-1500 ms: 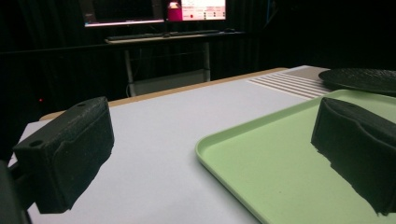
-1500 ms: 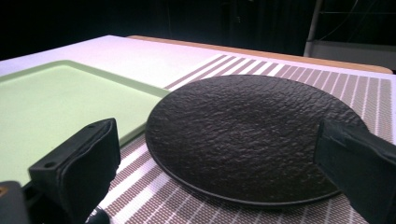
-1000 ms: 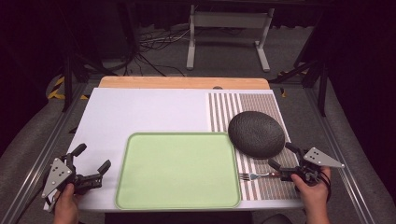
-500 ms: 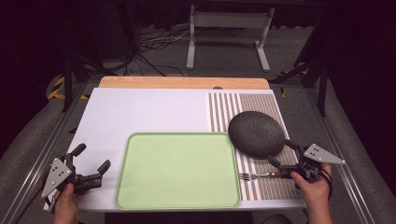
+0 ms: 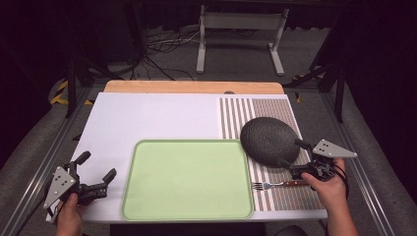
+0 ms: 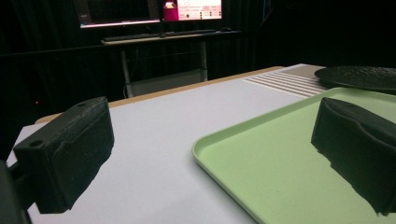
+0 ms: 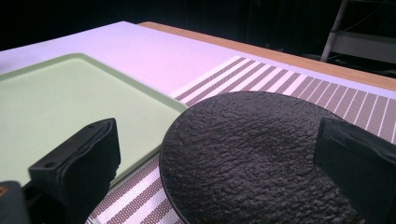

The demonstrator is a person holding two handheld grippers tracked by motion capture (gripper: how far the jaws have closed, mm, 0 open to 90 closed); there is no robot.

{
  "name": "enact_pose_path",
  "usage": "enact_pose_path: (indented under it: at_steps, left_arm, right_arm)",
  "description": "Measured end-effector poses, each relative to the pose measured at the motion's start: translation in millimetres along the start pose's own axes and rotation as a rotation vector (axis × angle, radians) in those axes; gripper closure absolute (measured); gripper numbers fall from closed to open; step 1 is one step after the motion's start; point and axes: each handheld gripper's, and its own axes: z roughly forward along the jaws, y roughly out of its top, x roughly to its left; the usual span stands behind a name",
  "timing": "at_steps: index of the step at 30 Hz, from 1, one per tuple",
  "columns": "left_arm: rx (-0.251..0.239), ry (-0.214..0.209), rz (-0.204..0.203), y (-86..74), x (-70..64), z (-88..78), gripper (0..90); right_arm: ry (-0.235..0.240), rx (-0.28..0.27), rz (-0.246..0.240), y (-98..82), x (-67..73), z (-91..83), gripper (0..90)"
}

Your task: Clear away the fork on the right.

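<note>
Pale green tray (image 5: 187, 186), rough black plate (image 5: 269, 141), brown-and-white striped mat (image 5: 290, 194).

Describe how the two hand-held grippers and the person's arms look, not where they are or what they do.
Each hand-held gripper, left and right, is black with two blocky, matte black jaws and carries a grey three-cornered plate dotted with small holes on top. A thin black cable loops beside the right one. The forearms entering from the bottom are bare, with no sleeves or gloves in sight.

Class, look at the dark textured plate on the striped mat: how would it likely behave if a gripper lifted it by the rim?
The plate looks rigid, so it probably won't flex. Its rough surface likely grips well. It is broad and shallow, so a rim hold may let it tilt.
</note>
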Motion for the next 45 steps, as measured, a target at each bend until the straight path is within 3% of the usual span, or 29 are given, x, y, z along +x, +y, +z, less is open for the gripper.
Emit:
enact_pose_path:
  at_steps: [4, 7, 17, 22, 25, 32, 41, 45]
  left_arm:
    - [0.003, -0.001, 0.002, 0.2, -0.3, -0.1, 0.0]
    - [0.003, -0.002, 0.002, 0.1, -0.2, -0.1, 0.0]
    - [0.007, -0.013, 0.014, 0.4, -0.8, 1.0, 0.0]
    - [0.006, -0.01, 0.007, 0.0, -0.4, 0.9, 0.0]
    - [0.006, -0.01, 0.006, 0.1, -0.5, 0.5, 0.0]
    - [0.006, -0.012, 0.007, -0.1, -0.2, 1.0, 0.0]
    - [0.006, -0.009, 0.004, -0.1, -0.3, 0.7, 0.0]
    - [0.006, -0.01, 0.004, -0.1, -0.3, 0.7, 0.0]
  right_arm:
    - [0.002, 0.022, -0.008, 5.4, -1.2, 3.6, 1.1]
    - [0.027, 0.077, -0.032, 10.5, -0.7, 6.2, 2.1]
    - [0.062, 0.331, -0.149, 34.1, -1.5, 17.9, 3.2]
    - [0.083, 0.404, -0.197, 41.9, 0.8, 22.8, 3.2]
    - [0.095, 0.478, -0.226, 45.6, 2.2, 26.5, 4.1]
    - [0.132, 0.621, -0.274, 44.9, 2.7, 31.0, 4.2]
    - [0.166, 0.744, -0.308, 37.9, 2.1, 36.0, 5.5]
    - [0.155, 0.78, -0.326, 37.8, 2.0, 36.3, 5.2]
